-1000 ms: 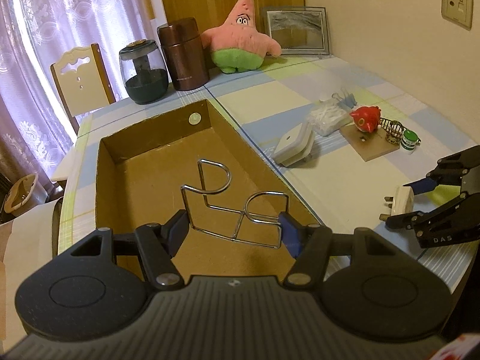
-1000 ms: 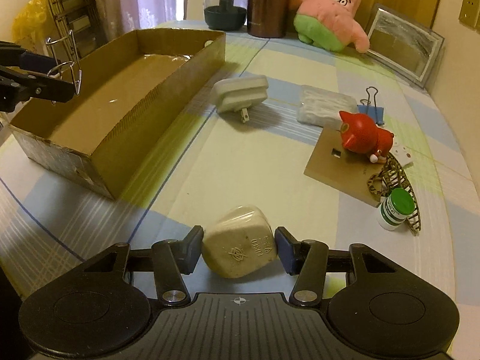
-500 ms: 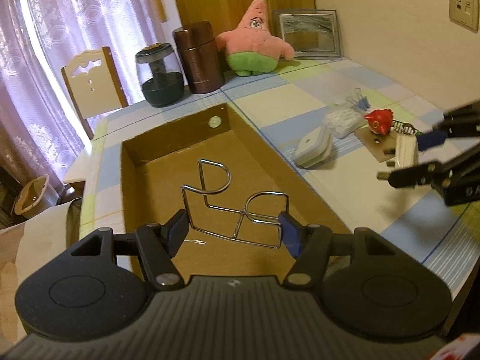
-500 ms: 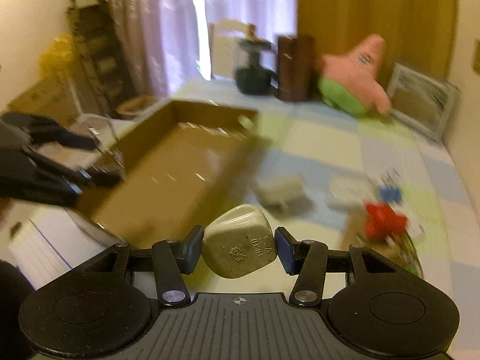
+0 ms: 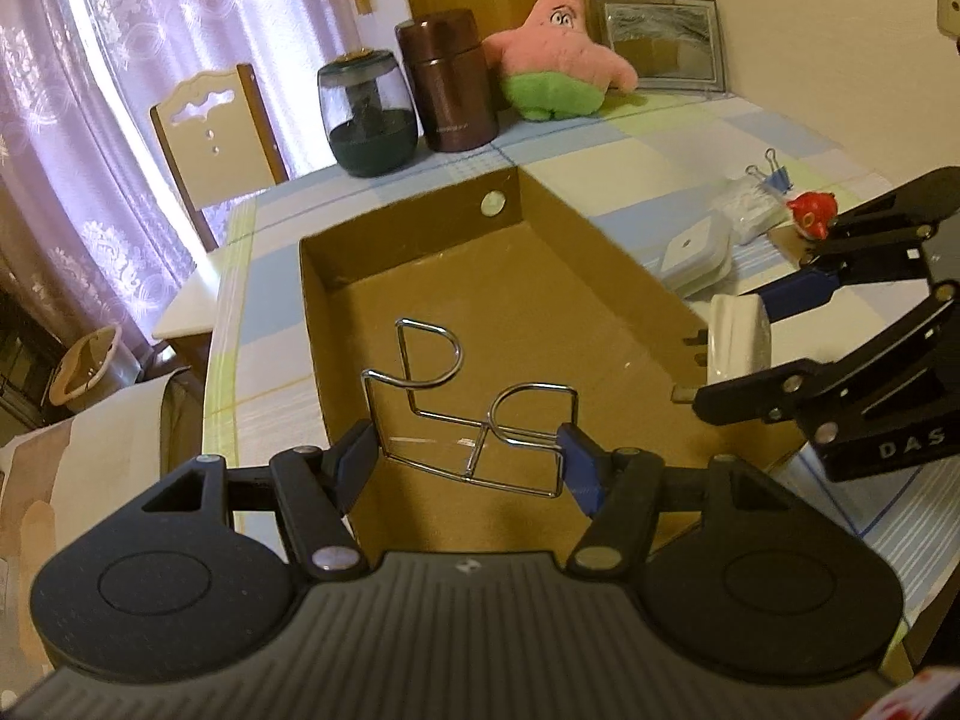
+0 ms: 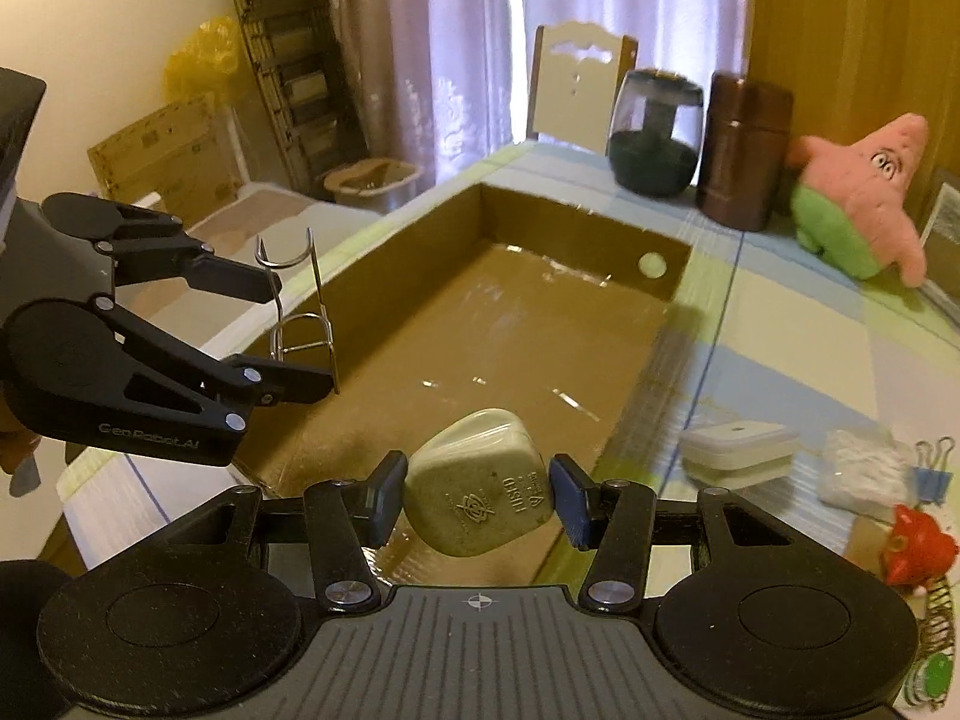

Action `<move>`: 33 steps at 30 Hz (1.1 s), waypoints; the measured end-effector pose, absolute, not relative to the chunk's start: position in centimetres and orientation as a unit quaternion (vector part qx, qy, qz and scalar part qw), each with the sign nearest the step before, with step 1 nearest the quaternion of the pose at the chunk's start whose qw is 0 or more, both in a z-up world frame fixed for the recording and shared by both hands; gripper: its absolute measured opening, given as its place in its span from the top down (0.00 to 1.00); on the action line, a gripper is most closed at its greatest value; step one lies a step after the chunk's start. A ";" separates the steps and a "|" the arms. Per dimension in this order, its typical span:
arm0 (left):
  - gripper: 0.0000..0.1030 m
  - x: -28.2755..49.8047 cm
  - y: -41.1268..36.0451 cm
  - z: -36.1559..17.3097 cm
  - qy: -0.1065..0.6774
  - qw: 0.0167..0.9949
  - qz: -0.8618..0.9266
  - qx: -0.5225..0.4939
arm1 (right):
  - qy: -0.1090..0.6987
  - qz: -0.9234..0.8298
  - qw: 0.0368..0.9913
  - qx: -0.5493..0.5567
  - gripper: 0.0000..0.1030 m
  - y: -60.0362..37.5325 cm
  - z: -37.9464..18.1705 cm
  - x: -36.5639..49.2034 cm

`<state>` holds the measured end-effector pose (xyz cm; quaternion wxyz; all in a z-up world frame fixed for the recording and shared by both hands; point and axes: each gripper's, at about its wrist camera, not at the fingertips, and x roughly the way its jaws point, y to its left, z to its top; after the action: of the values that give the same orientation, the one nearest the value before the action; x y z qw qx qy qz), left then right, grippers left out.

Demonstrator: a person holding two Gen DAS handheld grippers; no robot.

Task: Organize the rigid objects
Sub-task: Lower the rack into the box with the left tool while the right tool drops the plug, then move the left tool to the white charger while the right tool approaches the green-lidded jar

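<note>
My left gripper (image 5: pixel 465 462) is shut on a bent wire rack (image 5: pixel 474 414) and holds it above the near end of an open cardboard box (image 5: pixel 612 276). The same rack (image 6: pixel 300 312) and left gripper (image 6: pixel 300 339) show at the left of the right wrist view. My right gripper (image 6: pixel 477 495) is shut on a cream wall plug (image 6: pixel 480 492) and holds it over the box's (image 6: pixel 576 234) near right rim. In the left wrist view the plug (image 5: pixel 735 339) and right gripper (image 5: pixel 756 348) sit at the box's right wall.
On the table right of the box lie a white adapter (image 6: pixel 738 447), a plastic packet (image 6: pixel 864 468), a blue binder clip (image 6: pixel 933 471) and a red toy (image 6: pixel 918 546). At the far end stand a glass jar (image 5: pixel 366 114), a brown canister (image 5: pixel 450 81) and a pink plush star (image 5: pixel 555 54).
My right gripper lifted the plug off the table and carried it left to the box's edge. My left gripper kept its hold on the wire rack over the box.
</note>
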<state>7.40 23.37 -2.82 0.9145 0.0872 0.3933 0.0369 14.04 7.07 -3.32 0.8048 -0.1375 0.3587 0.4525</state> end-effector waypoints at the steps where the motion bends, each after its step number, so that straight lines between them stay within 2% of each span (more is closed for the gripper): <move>1: 0.40 7.4 23.5 -3.0 0.395 0.914 0.037 0.086 | 0.361 0.452 0.804 -0.139 0.53 7.4 -3.6 14.2; 10: 0.40 7.7 24.5 -4.2 0.403 0.912 0.039 0.069 | 0.361 0.452 0.808 -0.117 0.52 8.1 -4.4 15.1; 18: 0.39 7.3 24.4 -3.6 0.394 0.916 0.046 0.063 | 0.354 0.435 0.821 -0.107 0.44 6.5 -3.2 15.0; 24: 0.39 6.7 23.8 -2.2 0.381 0.921 0.058 0.059 | 0.349 0.411 0.838 -0.087 0.38 3.3 -2.2 14.2; 33: 0.39 6.6 20.0 0.5 0.356 0.932 0.045 0.050 | 0.350 0.344 0.871 -0.034 0.35 -4.6 -0.3 13.6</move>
<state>6.59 19.99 0.50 0.9322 0.0499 0.3555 0.0450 13.57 -4.59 -0.27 0.8706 -0.0345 0.3499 0.3442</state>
